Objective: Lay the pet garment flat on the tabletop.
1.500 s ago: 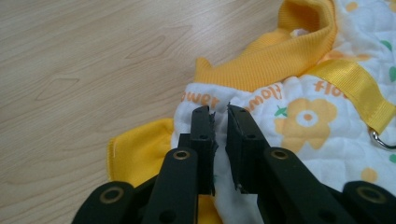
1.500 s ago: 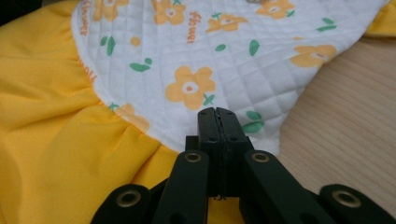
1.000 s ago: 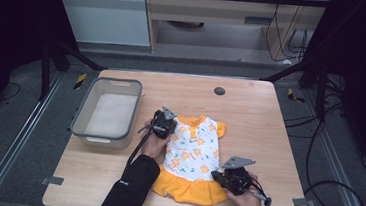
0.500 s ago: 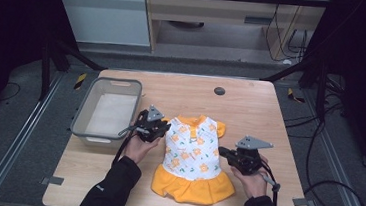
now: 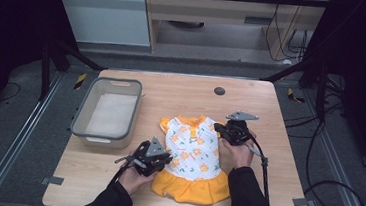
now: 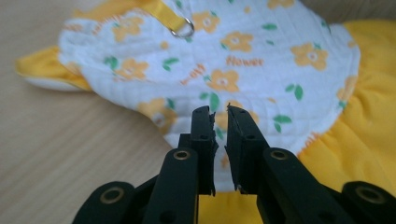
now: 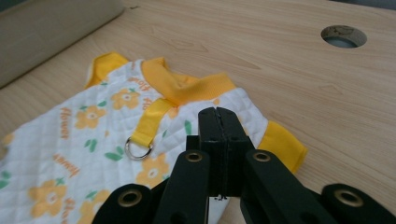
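Our left gripper [image 5: 158, 157] sits at the near-left edge of the small dress [image 5: 194, 156], its jaws a narrow slit apart and holding nothing, as the left gripper view shows [image 6: 218, 122]. Our right gripper [image 5: 223, 131] rests at the dress's far-right shoulder; in the right gripper view [image 7: 219, 116] its jaws are pressed together, and we cannot tell whether any cloth is caught between them.

The dress lies flat near the middle of the wooden table [image 5: 182, 90], its long axis running from far to near and leaning slightly right. The orange-yellow collar [image 5: 190, 118] points to the far side, and the orange-yellow skirt [image 5: 194, 184] spreads toward the near edge. The white quilted body carries orange flowers and green leaves.

Up close, the left gripper view lets us read the word "flower" [image 6: 237, 60] printed in orange on the fabric; the same word appears by the blooms in the right gripper view [image 7: 65, 116]. Those close views also show a yellow strap [image 7: 150, 120] running down from the collar to a metal ring [image 7: 138, 149], a detail too small to make out from the high view.

From the high view we see a grey plastic bin [image 5: 105, 134] on the table's left side, well apart from the dress, and a round hole [image 5: 219, 90] in the tabletop beyond the collar.
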The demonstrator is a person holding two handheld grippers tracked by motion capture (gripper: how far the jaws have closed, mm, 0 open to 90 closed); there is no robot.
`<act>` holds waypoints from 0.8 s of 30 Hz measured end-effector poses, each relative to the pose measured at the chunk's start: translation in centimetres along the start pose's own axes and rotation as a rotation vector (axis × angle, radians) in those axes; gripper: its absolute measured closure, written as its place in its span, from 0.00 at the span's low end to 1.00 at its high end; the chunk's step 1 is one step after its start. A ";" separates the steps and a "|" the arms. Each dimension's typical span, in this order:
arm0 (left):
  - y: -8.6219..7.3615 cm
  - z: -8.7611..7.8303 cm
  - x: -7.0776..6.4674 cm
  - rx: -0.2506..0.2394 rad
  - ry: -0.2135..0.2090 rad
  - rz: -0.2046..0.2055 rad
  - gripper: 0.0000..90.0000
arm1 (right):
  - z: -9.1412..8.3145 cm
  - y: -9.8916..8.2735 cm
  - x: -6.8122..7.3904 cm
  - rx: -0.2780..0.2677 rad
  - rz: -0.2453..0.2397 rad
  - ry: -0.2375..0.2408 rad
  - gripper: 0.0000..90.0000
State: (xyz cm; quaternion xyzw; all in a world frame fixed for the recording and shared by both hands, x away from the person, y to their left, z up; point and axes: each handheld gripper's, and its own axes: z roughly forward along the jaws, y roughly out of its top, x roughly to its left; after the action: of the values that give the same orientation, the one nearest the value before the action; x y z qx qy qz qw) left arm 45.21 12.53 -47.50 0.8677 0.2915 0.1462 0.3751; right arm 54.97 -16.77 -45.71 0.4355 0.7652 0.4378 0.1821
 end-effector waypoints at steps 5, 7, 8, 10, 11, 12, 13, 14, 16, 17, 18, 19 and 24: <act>-1.0 0.8 -0.5 0.050 -0.013 0.028 0.90 | 2.4 -0.5 -0.1 0.020 0.005 -0.017 1.00; -1.4 0.7 -0.7 0.053 -0.023 0.031 0.90 | 3.7 -1.1 -0.1 0.032 -0.001 -0.016 1.00; -1.4 0.7 -0.8 0.052 -0.025 0.030 0.90 | 4.1 -1.3 -0.2 0.037 -0.002 -0.018 1.00; -1.5 0.7 -0.9 0.057 -0.025 0.029 0.90 | 4.6 -1.6 -0.2 0.059 -0.011 -0.034 1.00; -1.5 0.7 -0.9 0.057 -0.025 0.029 0.91 | 4.6 -1.6 -0.2 0.059 -0.011 -0.034 1.00; -1.6 0.7 -1.1 0.062 -0.032 0.047 0.92 | 5.0 -1.8 -0.2 0.069 -0.011 -0.044 1.00; -1.6 0.7 -1.1 0.062 -0.032 0.047 0.93 | 5.0 -1.8 -0.2 0.069 -0.011 -0.044 1.00; -1.7 0.5 -1.3 0.070 -0.046 0.051 0.94 | 5.2 -2.0 -0.2 0.087 -0.030 -0.069 1.00; -1.9 0.4 -1.4 0.070 -0.053 0.055 0.94 | 5.2 -2.0 -0.2 0.091 -0.027 -0.078 1.00; -2.1 0.1 -1.4 0.069 -0.068 0.062 0.95 | 5.3 -2.1 -0.5 0.110 -0.036 -0.113 1.00; -2.1 0.1 -1.4 0.069 -0.068 0.062 0.95 | 5.3 -2.1 -0.5 0.110 -0.036 -0.113 1.00; -2.4 0.0 -1.3 0.060 -0.080 0.057 0.95 | 5.3 -2.2 -0.7 0.097 -0.016 -0.111 1.00; -2.5 -0.4 -1.6 0.051 -0.055 0.074 0.92 | 5.2 -2.2 -0.4 0.094 -0.032 -0.126 1.00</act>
State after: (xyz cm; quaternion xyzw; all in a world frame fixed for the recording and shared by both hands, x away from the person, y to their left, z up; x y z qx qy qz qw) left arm 42.78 13.15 -49.19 0.8909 0.2525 0.1284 0.3551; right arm 57.52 -14.98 -50.42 0.4581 0.7788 0.3699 0.2162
